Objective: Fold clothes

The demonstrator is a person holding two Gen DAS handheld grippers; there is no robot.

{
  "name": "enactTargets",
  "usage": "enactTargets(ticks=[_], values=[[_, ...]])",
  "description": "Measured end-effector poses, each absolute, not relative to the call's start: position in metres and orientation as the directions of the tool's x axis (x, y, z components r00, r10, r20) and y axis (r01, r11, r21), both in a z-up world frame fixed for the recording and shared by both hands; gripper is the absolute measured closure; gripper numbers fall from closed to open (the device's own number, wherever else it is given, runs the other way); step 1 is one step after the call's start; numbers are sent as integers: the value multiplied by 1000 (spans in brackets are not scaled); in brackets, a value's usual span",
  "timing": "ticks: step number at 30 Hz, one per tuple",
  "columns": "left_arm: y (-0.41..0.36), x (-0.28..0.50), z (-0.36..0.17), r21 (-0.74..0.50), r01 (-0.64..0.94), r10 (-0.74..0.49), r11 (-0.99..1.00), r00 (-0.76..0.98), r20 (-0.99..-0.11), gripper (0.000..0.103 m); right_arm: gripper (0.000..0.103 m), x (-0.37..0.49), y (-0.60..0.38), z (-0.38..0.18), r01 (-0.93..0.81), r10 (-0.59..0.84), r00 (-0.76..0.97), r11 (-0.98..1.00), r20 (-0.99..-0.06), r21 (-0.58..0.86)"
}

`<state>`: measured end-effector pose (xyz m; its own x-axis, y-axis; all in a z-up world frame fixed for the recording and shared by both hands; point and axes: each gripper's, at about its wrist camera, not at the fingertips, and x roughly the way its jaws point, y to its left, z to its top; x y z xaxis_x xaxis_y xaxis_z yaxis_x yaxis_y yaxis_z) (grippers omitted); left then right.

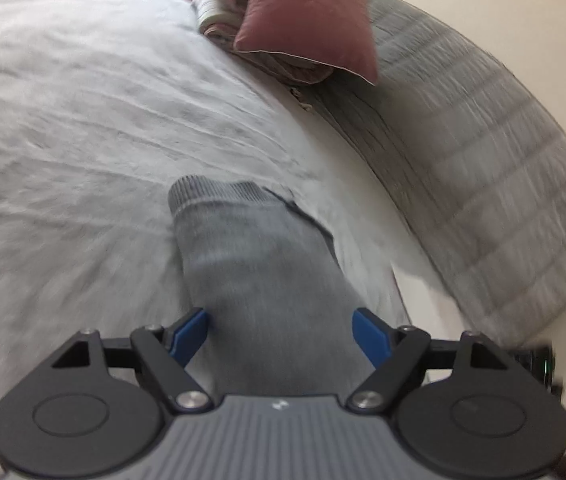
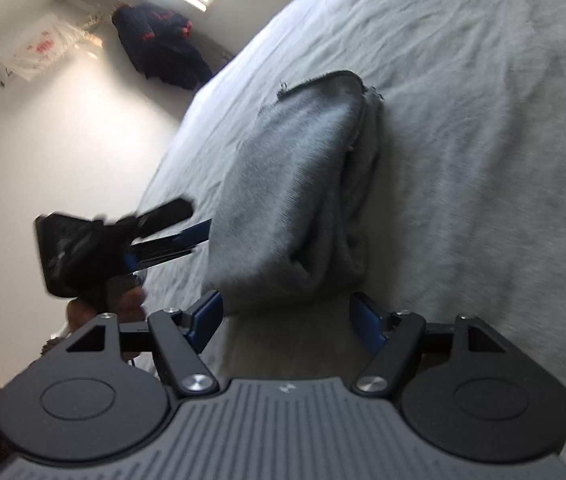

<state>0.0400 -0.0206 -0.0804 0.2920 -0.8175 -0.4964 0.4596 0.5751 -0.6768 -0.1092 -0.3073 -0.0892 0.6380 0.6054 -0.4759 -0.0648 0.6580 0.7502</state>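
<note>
A grey sweat garment (image 1: 259, 264) lies folded into a long strip on the white bed sheet (image 1: 83, 120), its ribbed cuff at the far end. My left gripper (image 1: 281, 322) is open, a blue pad on either side of the strip's near part, neither pressing on it. In the right wrist view the same garment (image 2: 307, 184) lies as a thick folded bundle on the sheet (image 2: 483, 120). My right gripper (image 2: 285, 310) is open just short of its near end, with nothing between the pads. The left gripper (image 2: 197, 226), held by a hand, is at the garment's left side.
Maroon pillows (image 1: 311, 20) and rolled linen are piled at the head of the bed. A grey quilted cover (image 1: 463, 140) hangs along the bed's right edge. Dark blue clothing (image 2: 159, 44) and a white bag (image 2: 39, 48) lie by the wall under a window.
</note>
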Motion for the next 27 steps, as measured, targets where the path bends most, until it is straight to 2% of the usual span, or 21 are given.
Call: enactTargets(ticks=[4, 6, 8, 10, 13, 14, 19, 23, 24, 25, 27], values=[[-37, 65, -102, -738, 374, -827, 562, 293, -481, 24, 29, -101, -299, -91, -84, 582, 683, 663, -442, 744], [-41, 67, -104, -760, 348, -832, 550, 310, -460, 30, 29, -99, -298, -93, -95, 573, 701, 665, -425, 741], [-42, 63, -104, -763, 324, -822, 559, 333, -461, 41, 37, -99, -299, -94, -91, 568, 713, 656, -411, 749], [-39, 57, -104, -766, 294, -809, 571, 361, -465, 50, 65, -97, -305, -96, -69, 574, 718, 623, -395, 779], [-30, 43, -102, -806, 211, -796, 553, 418, -438, 64, 68, -94, -317, -95, -53, 605, 710, 556, -360, 830], [-26, 37, -100, -821, 181, -790, 542, 442, -425, 67, 68, -94, -320, -92, -54, 610, 711, 542, -349, 838], [-18, -11, -85, -818, 107, -732, 565, 523, -437, 66, 68, -101, -340, -85, -12, 602, 726, 493, -332, 870], [-13, -27, -83, -769, 137, -714, 624, 500, -490, 55, 64, -107, -346, -83, 49, 567, 731, 512, -380, 858], [-9, -27, -82, -759, 145, -709, 634, 499, -497, 50, 58, -108, -345, -84, 55, 570, 730, 501, -377, 864], [-6, -25, -81, -755, 149, -708, 639, 498, -501, 48, 46, -110, -344, -85, 61, 573, 729, 489, -374, 870], [1, -19, -76, -750, 161, -711, 641, 493, -501, 44, 38, -112, -341, -85, 69, 578, 727, 475, -370, 877]])
